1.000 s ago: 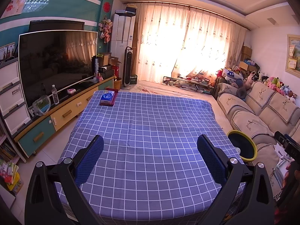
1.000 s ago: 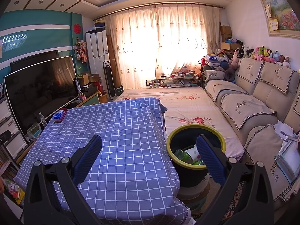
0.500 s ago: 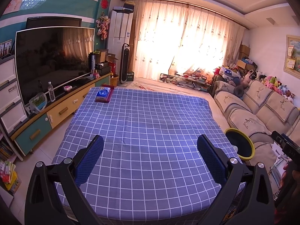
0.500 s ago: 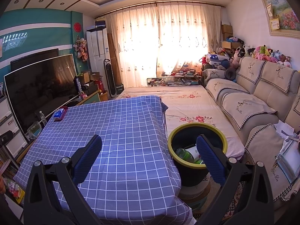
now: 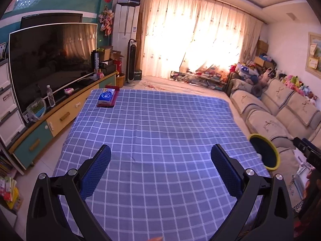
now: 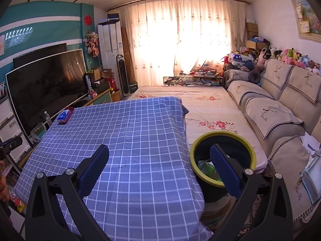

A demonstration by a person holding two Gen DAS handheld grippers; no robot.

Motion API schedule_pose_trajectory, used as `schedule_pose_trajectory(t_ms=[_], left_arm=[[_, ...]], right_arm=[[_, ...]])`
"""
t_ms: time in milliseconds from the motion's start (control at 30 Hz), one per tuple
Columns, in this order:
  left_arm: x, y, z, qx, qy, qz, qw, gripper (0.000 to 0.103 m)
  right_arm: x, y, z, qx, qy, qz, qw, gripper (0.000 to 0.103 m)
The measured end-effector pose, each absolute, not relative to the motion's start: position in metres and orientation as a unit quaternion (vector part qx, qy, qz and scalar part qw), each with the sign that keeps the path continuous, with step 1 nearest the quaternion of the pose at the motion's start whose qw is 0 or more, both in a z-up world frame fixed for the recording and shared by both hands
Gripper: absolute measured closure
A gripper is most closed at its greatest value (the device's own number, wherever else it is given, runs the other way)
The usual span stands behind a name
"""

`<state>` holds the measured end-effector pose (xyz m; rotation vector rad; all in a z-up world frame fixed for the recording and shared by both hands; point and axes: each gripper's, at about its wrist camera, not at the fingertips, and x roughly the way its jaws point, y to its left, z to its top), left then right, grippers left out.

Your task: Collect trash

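Both views have drifted slightly, and left to right the tissue pack (image 5: 107, 97) lies far-left on the cloth (image 5: 160, 132), left gripper (image 5: 160, 170) and right gripper (image 6: 159, 168) gape empty, bin (image 6: 221, 136) beside the table holding a green bottle (image 6: 206, 168); collection looks finished, next move probably just withdrawing

Bin contents: the right gripper's finger (image 6: 224, 172) hides much of the trash bin's (image 6: 200, 140) inside.
Tissue pack (image 5: 106, 97): print too small to read.
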<state>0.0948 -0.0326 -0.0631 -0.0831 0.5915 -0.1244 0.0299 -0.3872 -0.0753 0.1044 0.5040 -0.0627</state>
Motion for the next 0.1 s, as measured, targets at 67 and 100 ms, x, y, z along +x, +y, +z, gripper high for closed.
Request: schedule_pose_trajectory(t_ms=[67,100], left_arm=[[0.124,-0.028,-0.070,-0.038,0.300,-0.052,0.952,0.005],[0.144,-0.025,-0.076,-0.039,0.309,-0.048,0.949,0.005]], right_arm=[[0.060,-0.380,-0.081,0.051,0.265,-0.015,0.963,0.007],[0.077,-0.376,-0.085,0.051,0.275,-0.009,0.960,0.007]])
